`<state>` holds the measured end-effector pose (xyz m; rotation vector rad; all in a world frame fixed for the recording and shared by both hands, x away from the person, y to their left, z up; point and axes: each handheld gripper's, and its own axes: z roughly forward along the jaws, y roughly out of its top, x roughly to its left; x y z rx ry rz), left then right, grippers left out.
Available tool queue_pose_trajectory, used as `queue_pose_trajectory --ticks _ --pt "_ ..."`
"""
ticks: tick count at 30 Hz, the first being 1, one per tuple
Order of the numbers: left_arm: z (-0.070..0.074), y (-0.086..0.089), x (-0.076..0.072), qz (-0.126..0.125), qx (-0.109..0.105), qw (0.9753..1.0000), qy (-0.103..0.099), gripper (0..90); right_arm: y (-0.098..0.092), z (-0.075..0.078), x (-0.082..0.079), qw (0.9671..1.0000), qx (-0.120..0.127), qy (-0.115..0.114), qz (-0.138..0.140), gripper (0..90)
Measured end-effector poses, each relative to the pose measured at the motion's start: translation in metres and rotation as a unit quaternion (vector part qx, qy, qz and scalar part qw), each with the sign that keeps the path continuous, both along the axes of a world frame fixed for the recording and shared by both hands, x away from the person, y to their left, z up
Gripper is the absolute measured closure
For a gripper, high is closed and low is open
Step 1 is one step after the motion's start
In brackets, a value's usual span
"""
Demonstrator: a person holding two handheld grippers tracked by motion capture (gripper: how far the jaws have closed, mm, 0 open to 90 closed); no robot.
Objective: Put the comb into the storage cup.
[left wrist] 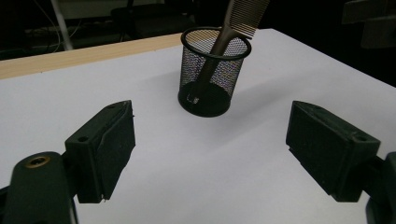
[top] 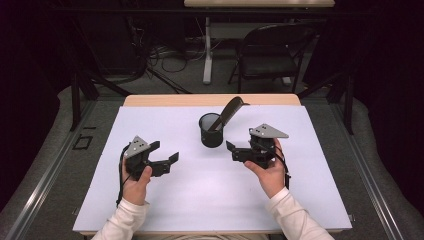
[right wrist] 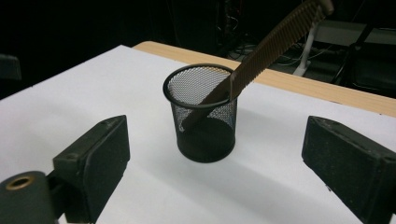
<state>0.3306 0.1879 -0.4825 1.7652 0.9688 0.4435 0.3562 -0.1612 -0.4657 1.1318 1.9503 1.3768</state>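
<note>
Both your tongs, left [top: 166, 152] and right [top: 231, 151], are spread and empty. The comb [top: 228, 112] leans in the mesh cup [top: 211, 131] mid-worktop [top: 150, 200]; tug it sideways and the light cup will likely tip.

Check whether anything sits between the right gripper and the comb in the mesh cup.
Nothing visible does. Bare white table cover lies between the open right gripper and the black wire-mesh cup; the brown plastic comb leans over the cup's rim, teeth end up.
</note>
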Motion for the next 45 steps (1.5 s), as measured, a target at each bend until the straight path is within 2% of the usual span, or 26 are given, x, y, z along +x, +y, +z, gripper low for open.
queue_pose_trajectory --ticks 3,10,21,29,45 --pt "0.0 0.0 0.0 0.001 0.0 1.0 0.0 15.9 0.001 -0.003 -0.005 1.0 -0.005 -0.002 0.002 6.4" --pt "0.0 0.002 0.0 0.001 -0.002 1.0 -0.001 16.0 0.003 -0.01 -0.018 1.0 0.001 0.001 0.008 5.6" --pt "0.001 0.003 0.0 0.002 -0.003 1.0 -0.001 16.0 -0.003 -0.027 -0.034 1.0 0.006 0.001 -0.001 7.2" --pt "0.001 0.004 0.001 0.004 -0.005 1.0 -0.003 16.0 -0.009 -0.036 -0.04 0.9999 0.015 0.004 -0.004 7.9" --pt "0.001 0.007 0.001 0.005 -0.007 1.0 -0.003 15.9 -0.013 -0.05 -0.046 0.9999 0.011 -0.007 -0.004 10.1"
